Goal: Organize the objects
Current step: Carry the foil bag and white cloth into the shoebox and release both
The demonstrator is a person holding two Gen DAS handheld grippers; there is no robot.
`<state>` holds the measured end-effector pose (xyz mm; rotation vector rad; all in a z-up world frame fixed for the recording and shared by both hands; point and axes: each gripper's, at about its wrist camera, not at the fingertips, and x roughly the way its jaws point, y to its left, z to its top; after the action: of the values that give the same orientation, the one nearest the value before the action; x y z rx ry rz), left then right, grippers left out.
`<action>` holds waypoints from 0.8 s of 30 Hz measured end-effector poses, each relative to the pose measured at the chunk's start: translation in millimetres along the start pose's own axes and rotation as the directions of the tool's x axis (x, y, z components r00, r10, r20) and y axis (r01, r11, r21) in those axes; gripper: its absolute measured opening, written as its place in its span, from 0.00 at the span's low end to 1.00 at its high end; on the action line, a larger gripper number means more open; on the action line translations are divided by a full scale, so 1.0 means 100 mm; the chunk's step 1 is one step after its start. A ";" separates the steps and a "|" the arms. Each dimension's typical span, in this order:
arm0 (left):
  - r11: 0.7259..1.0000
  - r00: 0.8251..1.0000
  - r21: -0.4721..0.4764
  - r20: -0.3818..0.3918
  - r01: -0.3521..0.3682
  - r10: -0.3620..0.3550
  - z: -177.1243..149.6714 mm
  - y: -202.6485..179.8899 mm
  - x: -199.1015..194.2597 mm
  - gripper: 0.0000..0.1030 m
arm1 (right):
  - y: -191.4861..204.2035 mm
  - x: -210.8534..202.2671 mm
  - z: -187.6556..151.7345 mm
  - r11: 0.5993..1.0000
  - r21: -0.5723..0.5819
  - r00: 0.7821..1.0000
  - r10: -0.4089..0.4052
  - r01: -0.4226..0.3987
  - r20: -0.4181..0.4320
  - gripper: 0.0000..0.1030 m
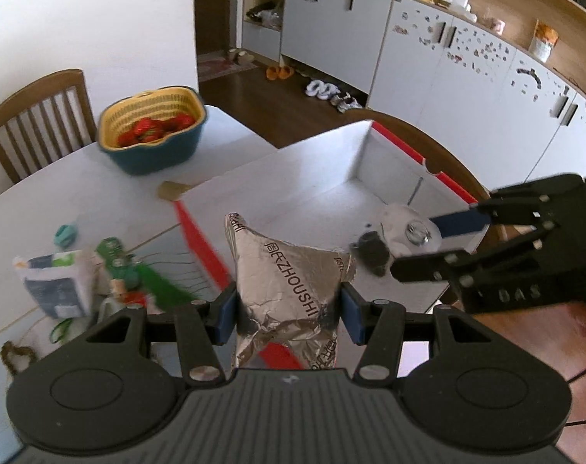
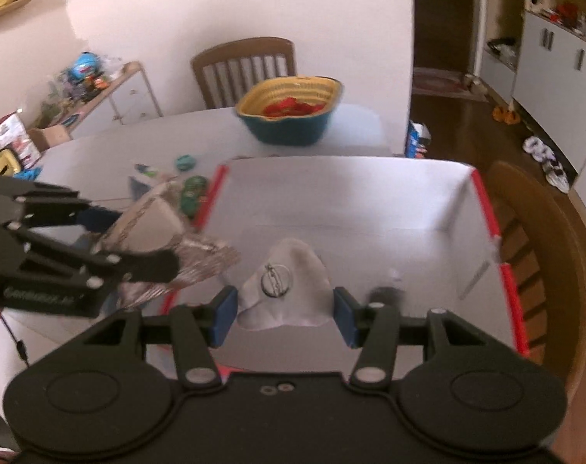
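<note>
My left gripper [image 1: 287, 305] is shut on a crinkled silver foil packet [image 1: 289, 282] printed with dark lettering, and holds it upright over the near left edge of a white box with red edges [image 1: 293, 170]. My right gripper [image 2: 285, 317] is shut on a small clear plastic bag [image 2: 289, 290] with a metal ring inside, held above the box floor [image 2: 331, 189]. In the left wrist view the right gripper [image 1: 416, 249] comes in from the right with that bag [image 1: 403, 228]. The right wrist view shows the left gripper [image 2: 142, 239] and foil packet [image 2: 200, 263] at left. A small dark object [image 1: 372, 251] sits beside the bag.
A teal and yellow basket of red fruit [image 1: 153, 127] stands at the table's far side. Left of the box lie a paper pack [image 1: 57, 286], green packets [image 1: 118, 259] and a teal round item [image 1: 65, 234]. Wooden chairs [image 1: 37, 116] [image 2: 536, 239] stand around the table.
</note>
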<state>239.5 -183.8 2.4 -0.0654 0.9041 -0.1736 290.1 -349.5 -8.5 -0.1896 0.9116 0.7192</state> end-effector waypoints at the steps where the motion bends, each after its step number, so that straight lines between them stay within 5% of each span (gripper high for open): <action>1: 1.000 1.000 0.004 -0.007 0.006 -0.006 0.02 -0.05 0.05 0.52 | -0.07 0.02 0.01 1.000 0.003 1.000 -0.005 0.005 -0.004 0.51; 13: 1.000 0.988 0.013 -0.154 -0.015 0.017 0.14 -0.39 0.74 0.52 | -0.64 0.48 0.25 0.999 0.017 0.997 -0.046 0.047 -0.061 0.51; 24: 0.999 0.957 0.011 -0.286 -0.037 0.039 0.14 -0.44 1.22 0.52 | -0.62 1.07 0.36 1.000 -0.009 0.984 -0.029 0.028 -0.175 0.51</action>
<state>319.5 -249.0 -78.0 -0.0177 1.1938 -0.1521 396.5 -328.1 -78.0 -0.2744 1.0723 0.6862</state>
